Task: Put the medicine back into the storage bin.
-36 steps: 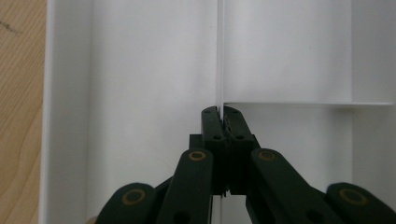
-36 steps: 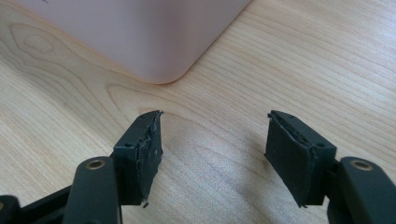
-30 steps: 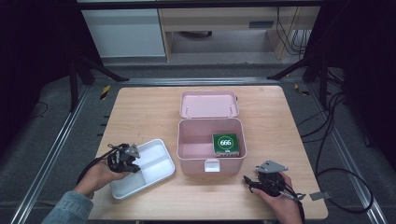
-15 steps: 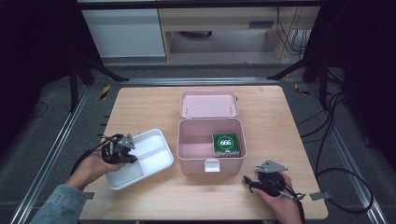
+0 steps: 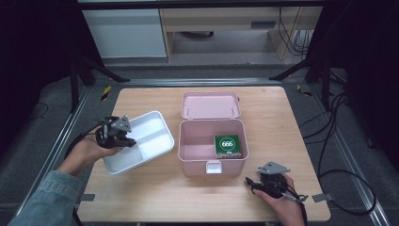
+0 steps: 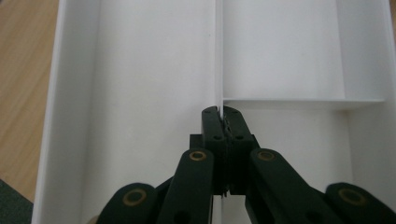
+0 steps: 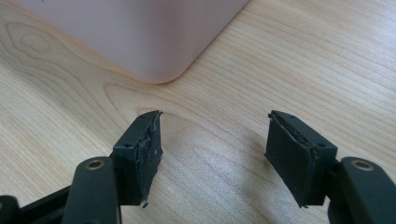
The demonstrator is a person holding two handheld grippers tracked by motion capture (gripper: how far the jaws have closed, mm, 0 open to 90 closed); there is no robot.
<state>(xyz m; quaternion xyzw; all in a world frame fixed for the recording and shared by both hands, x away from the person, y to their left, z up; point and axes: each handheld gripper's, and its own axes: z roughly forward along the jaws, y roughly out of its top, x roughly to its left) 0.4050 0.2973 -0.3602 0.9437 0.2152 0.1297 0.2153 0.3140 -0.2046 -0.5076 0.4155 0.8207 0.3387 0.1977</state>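
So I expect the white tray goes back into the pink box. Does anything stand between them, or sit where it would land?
The table between the white tray, clamped by the left gripper, and the pink box looks bare. Inside the box a green packet lies at the right.

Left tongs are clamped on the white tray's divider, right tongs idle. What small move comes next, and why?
Probably carry the white tray a little further left, away from the pink box, then set it down. The left tongs are shut on its centre divider and the tray sits tilted, beside the open box. The right tongs rest open on the table, holding nothing.
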